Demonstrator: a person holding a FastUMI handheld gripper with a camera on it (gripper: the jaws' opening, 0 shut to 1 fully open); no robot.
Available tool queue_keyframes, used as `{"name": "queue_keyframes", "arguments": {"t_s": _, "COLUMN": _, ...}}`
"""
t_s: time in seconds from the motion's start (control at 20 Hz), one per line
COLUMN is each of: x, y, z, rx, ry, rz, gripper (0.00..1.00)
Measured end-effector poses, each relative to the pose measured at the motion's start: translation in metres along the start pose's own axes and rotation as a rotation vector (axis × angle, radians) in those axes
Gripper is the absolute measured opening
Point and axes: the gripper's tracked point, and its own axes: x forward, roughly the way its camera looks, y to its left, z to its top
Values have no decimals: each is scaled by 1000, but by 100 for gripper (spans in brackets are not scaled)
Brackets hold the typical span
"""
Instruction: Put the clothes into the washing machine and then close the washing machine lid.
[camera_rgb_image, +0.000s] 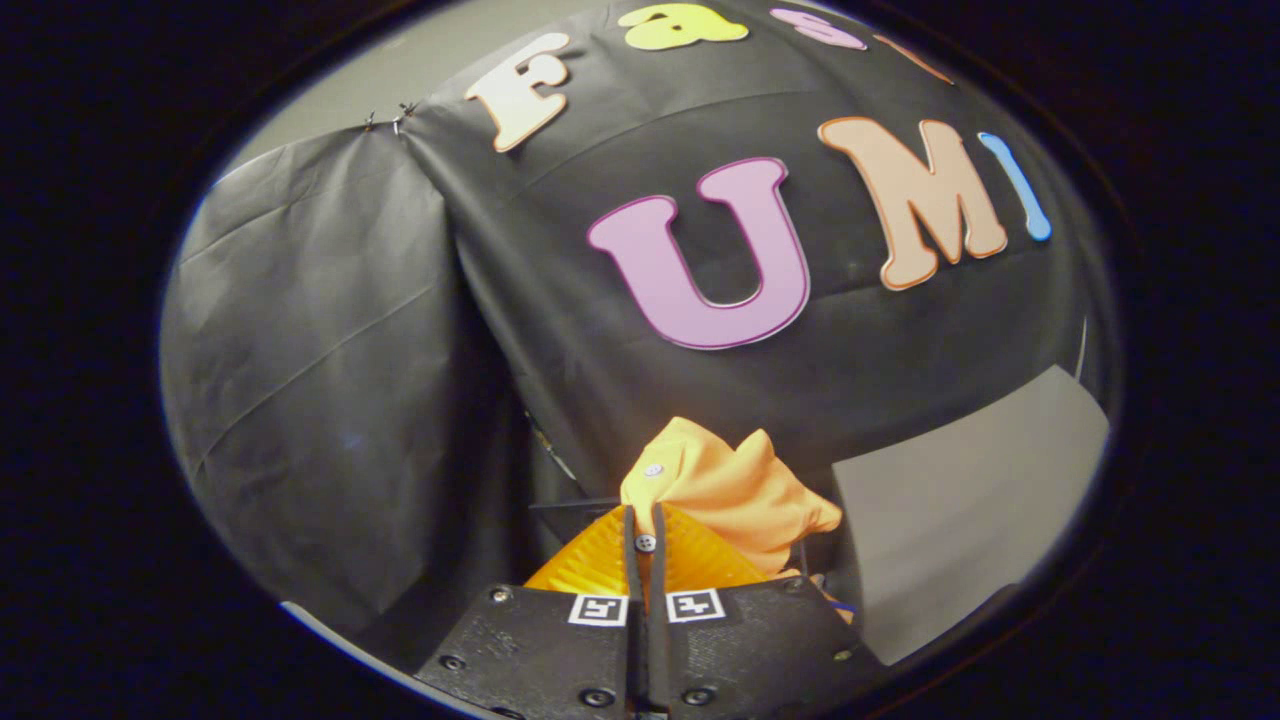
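The gripper (645, 525) sits at the bottom centre of the frame, its two fingers drawn together and clamped on an orange garment (725, 490), pinching a fold that carries a small button. Behind everything, the black cloth wall (330, 380) takes up most of the frame, left and upper centre. A pale grey panel (960, 510) lies at the lower right; whether it is part of the washing machine cannot be told. The garment bunches up just ahead of the fingertips and spills to their right, in the lower centre, lifted clear against the cloth, with a second button on its upper left edge. As a judgement: the pick-up is done, the garment is being carried, and dropping it into the machine and shutting the lid are both left.
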Motion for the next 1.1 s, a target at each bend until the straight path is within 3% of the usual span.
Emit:
{"name": "queue_keyframes", "arguments": {"t_s": 0.4, "x": 23, "y": 48, "z": -44, "rx": -14, "ry": 64, "rz": 87, "gripper": 0}}
{"name": "queue_keyframes", "arguments": {"t_s": 0.75, "x": 57, "y": 47, "z": -91, "rx": -18, "ry": 137, "rz": 83, "gripper": 0}}
{"name": "queue_keyframes", "arguments": {"t_s": 1.1, "x": 81, "y": 48, "z": -126, "rx": -40, "ry": 223, "rz": 13, "gripper": 0}}
